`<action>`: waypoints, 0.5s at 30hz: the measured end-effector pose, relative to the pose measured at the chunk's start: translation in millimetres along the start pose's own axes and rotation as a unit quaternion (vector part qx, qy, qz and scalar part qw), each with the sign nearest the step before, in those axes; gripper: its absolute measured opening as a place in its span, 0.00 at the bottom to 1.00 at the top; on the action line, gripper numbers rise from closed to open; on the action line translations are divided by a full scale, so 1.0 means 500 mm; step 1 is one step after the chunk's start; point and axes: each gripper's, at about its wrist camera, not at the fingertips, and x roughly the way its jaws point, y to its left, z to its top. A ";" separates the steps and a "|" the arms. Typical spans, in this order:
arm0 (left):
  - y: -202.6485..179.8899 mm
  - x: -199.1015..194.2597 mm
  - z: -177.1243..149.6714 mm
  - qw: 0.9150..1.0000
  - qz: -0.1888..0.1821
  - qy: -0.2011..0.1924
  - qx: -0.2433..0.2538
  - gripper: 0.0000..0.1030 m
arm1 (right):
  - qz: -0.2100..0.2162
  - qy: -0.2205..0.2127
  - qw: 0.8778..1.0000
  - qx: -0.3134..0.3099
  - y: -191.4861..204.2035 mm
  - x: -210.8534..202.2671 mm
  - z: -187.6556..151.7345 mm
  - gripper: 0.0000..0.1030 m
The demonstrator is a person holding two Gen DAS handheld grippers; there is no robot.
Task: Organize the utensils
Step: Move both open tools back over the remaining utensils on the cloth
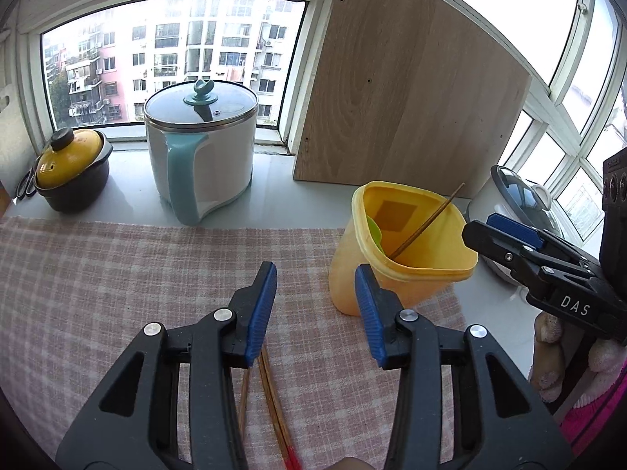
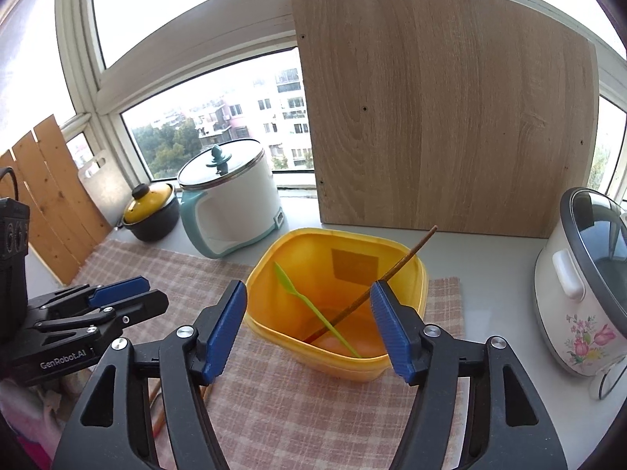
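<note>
Both tongs stand spread with nothing between the pads. Your left gripper (image 1: 315,313) hangs over the checked cloth (image 1: 117,274), jaws partly apart, and loose chopsticks (image 1: 270,399) lie on the cloth just under it, not touched by the pads. Your right gripper (image 2: 307,327) is wider, its pads set either side of the near rim of the yellow tub (image 2: 337,274), clear of the plastic as far as you can tell from this view.

Inside the tub: one dark chopstick (image 2: 392,270) leaning up against the far right corner, its top past the rim, and a green plastic spoon (image 2: 309,305) slanting across the floor; the two cross near the bottom.

The tub sits on the right part of the cloth. Behind it a wooden board (image 2: 450,117) leans at the window. Left of that stand a white and teal cooker (image 2: 231,211) and a black pot with a yellow lid (image 2: 151,211). A flowered rice cooker (image 2: 584,286) sits off the cloth at the right.
</note>
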 end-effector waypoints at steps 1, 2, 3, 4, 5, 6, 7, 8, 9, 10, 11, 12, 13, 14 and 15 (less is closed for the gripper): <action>0.013 -0.009 -0.005 1.000 0.004 -0.002 -0.003 0.41 | 0.003 -0.001 1.000 -0.003 0.008 -0.002 -0.003 0.75; 0.028 -0.018 -0.010 1.000 0.009 -0.005 -0.006 0.41 | 0.005 -0.003 1.000 -0.005 0.015 -0.004 -0.006 0.78; 0.041 -0.027 -0.014 1.000 0.012 -0.008 -0.009 0.41 | 0.008 -0.005 1.000 -0.005 0.021 -0.006 -0.011 0.79; 0.054 -0.035 -0.019 1.000 0.012 -0.010 -0.011 0.41 | 0.008 -0.008 1.000 -0.006 0.028 -0.007 -0.014 0.79; 0.067 -0.042 -0.023 1.000 0.013 -0.011 -0.014 0.41 | 0.008 -0.011 1.000 -0.005 0.033 -0.008 -0.018 0.79; 0.079 -0.049 -0.027 1.000 0.017 -0.010 -0.014 0.41 | 0.010 -0.014 1.000 -0.004 0.038 -0.009 -0.021 0.79; 0.091 -0.055 -0.032 1.000 0.024 -0.010 -0.015 0.41 | 0.012 -0.017 1.000 -0.005 0.043 -0.010 -0.024 0.79; 0.104 -0.061 -0.038 0.999 0.031 -0.010 -0.017 0.41 | 0.013 -0.019 1.000 -0.008 0.049 -0.009 -0.027 0.79; 0.119 -0.068 -0.045 0.999 0.037 -0.008 -0.021 0.41 | 0.015 -0.020 1.000 -0.014 0.056 -0.009 -0.030 0.80; 0.131 -0.073 -0.051 0.999 0.041 -0.004 -0.023 0.41 | 0.017 -0.018 0.999 -0.020 0.063 -0.008 -0.034 0.80; 0.145 -0.077 -0.059 0.999 0.045 0.002 -0.026 0.41 | 0.020 -0.016 0.999 -0.028 0.070 -0.006 -0.037 0.80; 0.159 -0.081 -0.069 0.998 0.051 0.006 -0.029 0.41 | 0.024 -0.012 0.999 -0.038 0.078 -0.004 -0.042 0.80; 0.172 -0.085 -0.078 0.998 0.057 0.010 -0.033 0.41 | 0.028 -0.006 0.999 -0.046 0.087 -0.001 -0.046 0.80; 0.186 -0.088 -0.087 0.997 0.062 0.014 -0.038 0.41 | 0.031 0.000 0.998 -0.056 0.096 0.002 -0.050 0.80; 0.201 -0.095 -0.100 0.997 0.067 0.018 -0.046 0.41 | 0.032 0.005 0.997 -0.066 0.105 0.004 -0.055 0.80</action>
